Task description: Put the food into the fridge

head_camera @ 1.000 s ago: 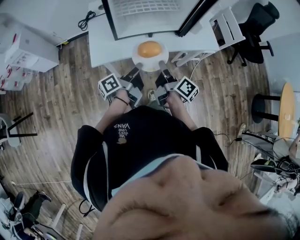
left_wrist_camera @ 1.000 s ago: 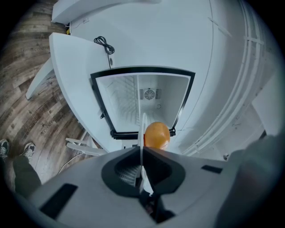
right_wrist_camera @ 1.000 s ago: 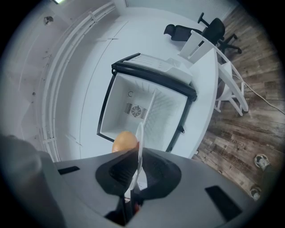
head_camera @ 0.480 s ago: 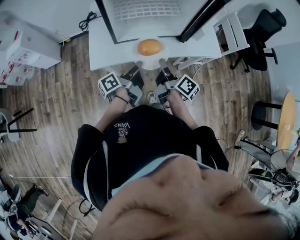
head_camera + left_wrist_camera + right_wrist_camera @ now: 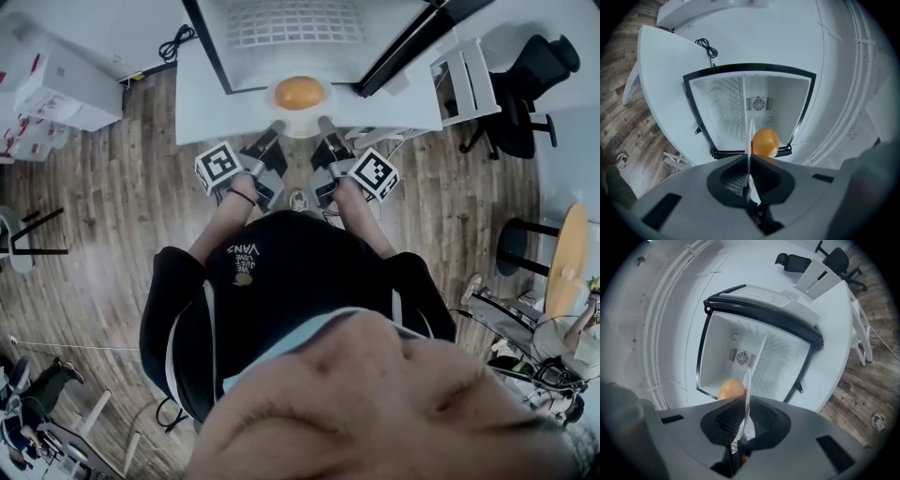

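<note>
The step in hand, as I judge it, is to carry the plate (image 5: 300,124) with the food (image 5: 300,92) into the open fridge (image 5: 291,42), and to do it well both sides must move forward together and at the same height, so that the plate stays flat. The food is a round orange piece that only rests on the plate, so I think any tilt or sudden stop could make it roll off. The left tongs (image 5: 276,127) are clenched on the near-left part of the plate rim and the right tongs (image 5: 324,123) are clenched on the near-right part. In each gripper view the thin white rim passes edge-on between the closed jaws, with the food just beyond them. The grip is on the rim only, so it is better to push slowly and not to squeeze or twist one side against the other. The plate with the food hangs directly in front of the fridge mouth, at its lower edge, and I cannot tell if its far rim is already over the threshold. The door (image 5: 398,52) stands open to the right, so it seems not to block the way. Inside the fridge the left gripper view shows a wire shelf (image 5: 724,105) and a round fan grille (image 5: 758,103) on the back wall; I see no other food in it. The plate should go in low and be set down flat before the tongs let go.
</note>
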Available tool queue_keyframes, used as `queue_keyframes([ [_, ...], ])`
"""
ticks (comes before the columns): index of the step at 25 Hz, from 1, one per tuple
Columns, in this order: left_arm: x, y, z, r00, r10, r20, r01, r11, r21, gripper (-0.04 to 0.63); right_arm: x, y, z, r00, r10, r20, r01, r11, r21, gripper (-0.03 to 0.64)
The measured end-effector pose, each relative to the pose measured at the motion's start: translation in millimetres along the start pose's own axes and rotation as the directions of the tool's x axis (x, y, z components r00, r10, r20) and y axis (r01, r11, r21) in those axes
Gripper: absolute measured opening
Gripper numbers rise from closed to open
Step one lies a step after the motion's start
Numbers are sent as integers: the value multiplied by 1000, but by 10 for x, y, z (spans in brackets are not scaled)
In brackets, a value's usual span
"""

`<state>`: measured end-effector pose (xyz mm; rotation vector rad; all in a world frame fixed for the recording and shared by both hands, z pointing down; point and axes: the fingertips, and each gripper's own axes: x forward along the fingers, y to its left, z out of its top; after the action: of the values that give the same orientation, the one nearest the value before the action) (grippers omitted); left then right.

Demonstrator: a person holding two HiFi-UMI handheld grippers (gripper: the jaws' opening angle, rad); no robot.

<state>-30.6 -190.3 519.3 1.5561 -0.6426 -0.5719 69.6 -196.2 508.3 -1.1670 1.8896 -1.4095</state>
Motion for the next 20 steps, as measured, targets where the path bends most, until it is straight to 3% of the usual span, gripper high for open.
queue_keyframes([
  [20, 558, 19, 123, 991, -3, 136, 3, 1000, -3, 29, 400, -157, 515, 990, 72, -125, -72, 997, 5, 29],
])
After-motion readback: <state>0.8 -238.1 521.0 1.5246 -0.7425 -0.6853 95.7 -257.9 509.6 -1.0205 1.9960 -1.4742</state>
